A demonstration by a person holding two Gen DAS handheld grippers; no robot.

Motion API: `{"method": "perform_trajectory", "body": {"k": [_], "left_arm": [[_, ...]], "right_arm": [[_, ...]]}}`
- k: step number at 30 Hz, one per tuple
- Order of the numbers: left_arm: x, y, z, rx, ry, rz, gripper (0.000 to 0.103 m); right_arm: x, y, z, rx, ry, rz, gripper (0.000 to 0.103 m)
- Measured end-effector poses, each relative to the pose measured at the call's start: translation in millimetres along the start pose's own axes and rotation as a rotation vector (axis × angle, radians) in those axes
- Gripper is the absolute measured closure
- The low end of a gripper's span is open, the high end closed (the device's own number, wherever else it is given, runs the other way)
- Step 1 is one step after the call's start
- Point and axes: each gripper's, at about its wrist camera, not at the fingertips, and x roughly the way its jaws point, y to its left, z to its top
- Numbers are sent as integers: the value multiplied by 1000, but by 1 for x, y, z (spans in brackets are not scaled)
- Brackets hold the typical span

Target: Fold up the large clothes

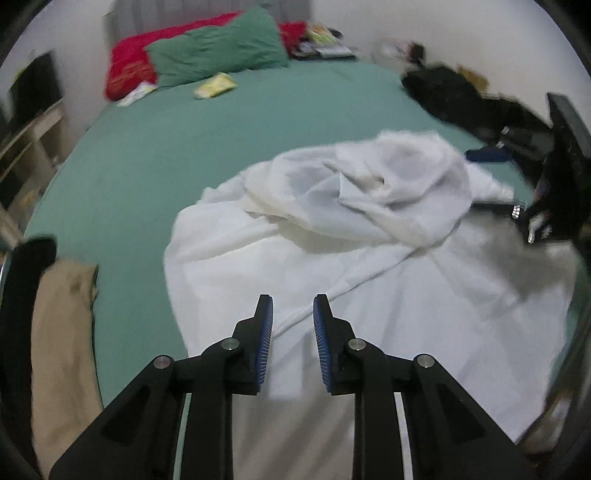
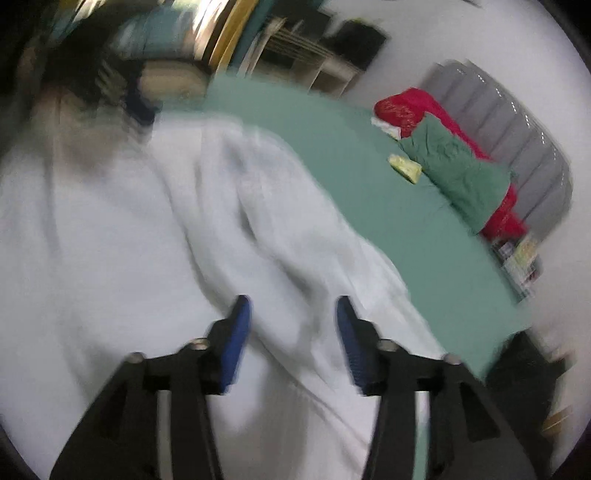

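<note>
Left claw (image 1: pixel 293 306) jaws stand a narrow gap apart, blue pads (image 1: pixel 265 339) facing, nothing between them; it tilts down over the near edge of the white garment (image 1: pixel 332 258). Right claw (image 2: pixel 293 308) jaws stand wide apart with a ridge of the white cloth under the gap, pads not pressing on it; that view is motion-blurred and rolled to one side.

Surface is a bed (image 1: pixel 147 166) with a green sheet. At its far end against a grey headboard (image 1: pixel 207 11) lie a green pillow (image 1: pixel 221 50) on a red pillow (image 1: pixel 129 66), with a small yellow packet (image 1: pixel 216 85) just in front of the green pillow. White walls. Shelving (image 1: pixel 33 129) stands left of the bed. Dark clothing (image 1: pixel 454 96) sits at the bed's right edge. A tan cloth (image 1: pixel 62 350) hangs at the bed's near left corner.

White garment lies spread on the near right part of the bed, flat toward the left claw, bunched into a crumpled heap at its far side. The right claw shows at the garment's right edge in the left view, just beside the heap.
</note>
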Motion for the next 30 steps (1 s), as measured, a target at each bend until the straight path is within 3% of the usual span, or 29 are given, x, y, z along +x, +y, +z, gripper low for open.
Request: {"method": "perform_trajectory", "body": {"k": [2, 6, 7, 8, 9, 15, 18, 21, 23, 26, 28, 30], "left_arm": [[-11, 1, -5, -56, -34, 24, 78], [-18, 6, -18, -177, -53, 31, 68], [-17, 6, -22, -197, -49, 35, 68], [-16, 6, -23, -213, -46, 37, 68], [-13, 8, -23, -228, -42, 35, 68], [-2, 9, -30, -278, -8, 6, 68], [2, 4, -26, -293, -6, -2, 68], [4, -1, -26, -318, 5, 0, 68], [2, -4, -28, -336, 4, 0, 68], [-3, -10, -34, -342, 12, 3, 68], [-10, -9, -42, -357, 12, 30, 68], [-19, -4, -54, -386, 7, 50, 68]], "right_arm": [[22, 11, 20, 113, -24, 60, 36], [86, 35, 41, 218, 53, 81, 39], [101, 39, 41, 230, 102, 109, 70], [108, 42, 42, 240, 139, 128, 93], [108, 46, 42, 248, 147, 129, 101], [67, 56, 19, 261, 172, 227, 101], [57, 57, -2, 356, 182, 304, 101], [58, 60, -17, 395, 234, 259, 97], [45, 58, -20, 434, 203, 258, 95], [18, 54, -25, 457, 183, 162, 86], [3, 49, -32, 474, 191, 72, 63], [-15, 41, -44, 524, 193, 19, 49]]}}
